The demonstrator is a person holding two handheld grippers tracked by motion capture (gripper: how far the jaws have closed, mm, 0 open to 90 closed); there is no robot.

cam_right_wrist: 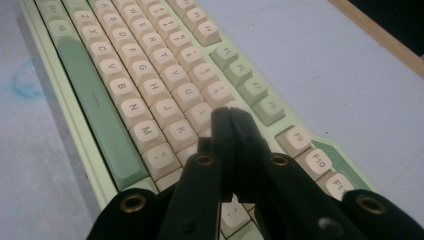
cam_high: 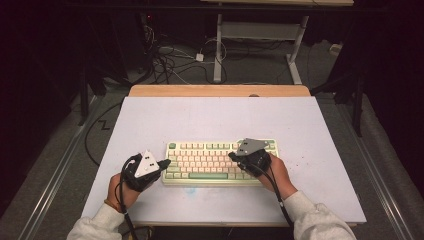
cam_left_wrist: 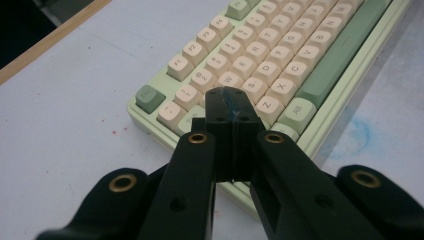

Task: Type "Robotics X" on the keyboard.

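At the left of the high view, the left gripper point(cam_high: 165, 162) is held at the left end of the keyboard point(cam_high: 220, 161), its tip over that end's edge keys. In the left gripper view its black jaws are pressed together with nothing between them, the joined tip point(cam_left_wrist: 227, 107) sitting over the cream keys at the keyboard's left side, near the Z key point(cam_left_wrist: 263, 105) (whether it touches a key cannot be told). The keyboard itself, pale green with cream keys and a green space bar point(cam_high: 208, 175), lies flat on the white table point(cam_high: 150, 120), near the person's edge and about midway across. The right gripper point(cam_high: 231, 156) is over the keyboard's right half; in the right gripper view its jaws are likewise closed on nothing, tip point(cam_right_wrist: 227, 120) above the keys beside K point(cam_right_wrist: 181, 134).
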